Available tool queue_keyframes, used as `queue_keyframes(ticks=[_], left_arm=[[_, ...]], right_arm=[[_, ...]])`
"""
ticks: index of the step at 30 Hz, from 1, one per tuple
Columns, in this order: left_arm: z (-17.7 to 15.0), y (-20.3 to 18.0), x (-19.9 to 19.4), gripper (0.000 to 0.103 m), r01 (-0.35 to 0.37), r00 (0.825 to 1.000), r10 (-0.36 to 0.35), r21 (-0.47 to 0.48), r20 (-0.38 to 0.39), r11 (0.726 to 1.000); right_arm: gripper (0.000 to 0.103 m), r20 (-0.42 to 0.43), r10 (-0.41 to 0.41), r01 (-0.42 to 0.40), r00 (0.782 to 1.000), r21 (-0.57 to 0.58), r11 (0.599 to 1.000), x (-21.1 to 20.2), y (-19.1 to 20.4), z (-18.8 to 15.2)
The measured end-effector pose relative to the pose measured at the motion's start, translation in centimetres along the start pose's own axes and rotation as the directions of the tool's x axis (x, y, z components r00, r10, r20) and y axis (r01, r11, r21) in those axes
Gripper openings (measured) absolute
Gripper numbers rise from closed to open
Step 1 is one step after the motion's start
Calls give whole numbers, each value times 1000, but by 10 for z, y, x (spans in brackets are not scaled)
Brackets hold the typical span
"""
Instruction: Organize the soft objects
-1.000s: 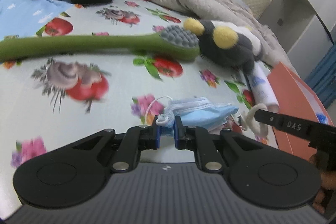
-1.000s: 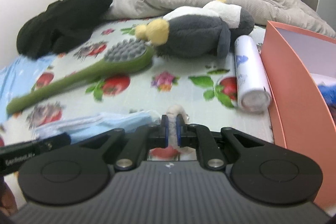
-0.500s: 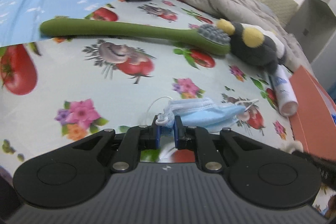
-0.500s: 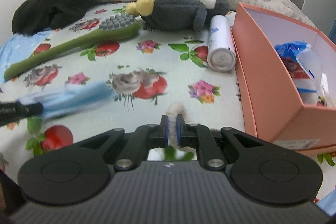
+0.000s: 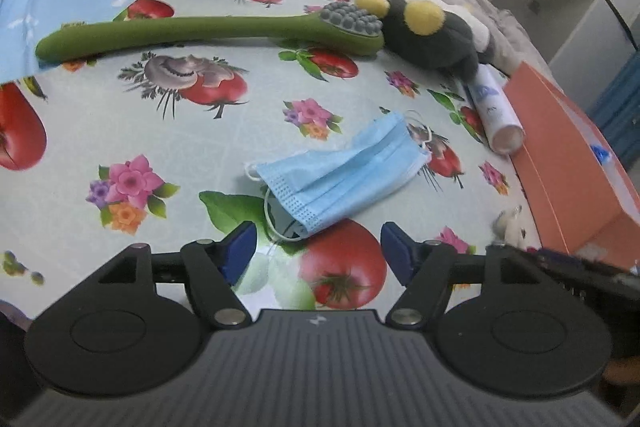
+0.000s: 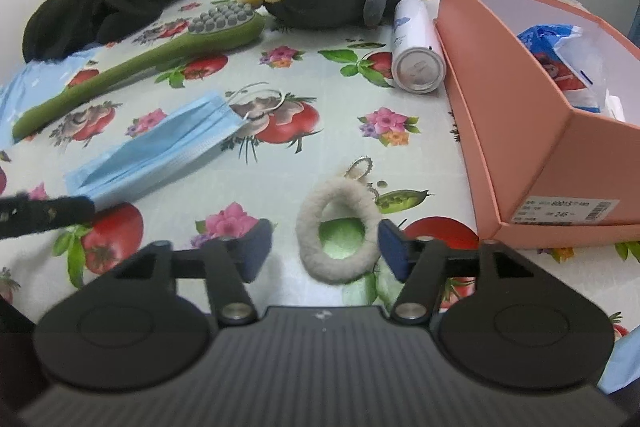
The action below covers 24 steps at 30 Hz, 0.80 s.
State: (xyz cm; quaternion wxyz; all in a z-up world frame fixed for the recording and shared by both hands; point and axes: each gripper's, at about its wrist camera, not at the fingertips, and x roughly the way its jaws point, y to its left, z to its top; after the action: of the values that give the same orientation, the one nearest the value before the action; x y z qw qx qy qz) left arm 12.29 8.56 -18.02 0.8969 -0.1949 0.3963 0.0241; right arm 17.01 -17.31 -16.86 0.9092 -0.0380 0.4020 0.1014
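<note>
Salmon box (image 6: 528, 131) holds a blue-white packet (image 6: 568, 63); both tongs (image 5: 316, 251) (image 6: 324, 247) gape wide, empty.

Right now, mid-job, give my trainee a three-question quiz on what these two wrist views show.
1. True or false: the right tool is shut on the fuzzy ring.
2. What lies touching the outer wall of the orange box? A) blue face mask B) white spray can C) green brush
3. Fill in: the left tool is ____, holding nothing.

Key: 1. False; it is open, and the ring lies on the sheet between its fingers. 2. B. 3. open.
</note>
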Motion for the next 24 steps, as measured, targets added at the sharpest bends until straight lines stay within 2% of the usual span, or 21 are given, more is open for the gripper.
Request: queue_keyframes(ticks=[5, 13, 15, 16, 18, 21, 24], left_arm=[[8, -4, -3, 78, -14, 1000, 11, 119, 18, 993], [25, -24, 11, 78, 32, 999, -40, 282, 24, 959], [27, -32, 18, 78, 36, 999, -41, 321, 9, 947], [28, -36, 22, 78, 35, 999, -36, 333, -4, 942], [27, -44, 26, 78, 35, 999, -36, 372, -6, 928], [24, -55, 29, 79, 13, 1000, -20, 430, 12, 903], [24, -62, 35, 79, -6, 1000, -5, 469, 23, 883]], right_arm=[[66, 1, -35, 35, 999, 3, 999, 12, -2, 0], [63, 8, -17, 16, 1000, 24, 1000, 27, -4, -4], [50, 16, -29, 29, 999, 30, 999, 26, -6, -5], [48, 17, -38, 37, 999, 39, 999, 25, -7, -5], [26, 16, -47, 46, 999, 54, 997, 24, -11, -5], [15, 13, -67, 66, 998, 52, 996, 23, -16, -5], [14, 10, -66, 65, 998, 63, 996, 21, -20, -6]])
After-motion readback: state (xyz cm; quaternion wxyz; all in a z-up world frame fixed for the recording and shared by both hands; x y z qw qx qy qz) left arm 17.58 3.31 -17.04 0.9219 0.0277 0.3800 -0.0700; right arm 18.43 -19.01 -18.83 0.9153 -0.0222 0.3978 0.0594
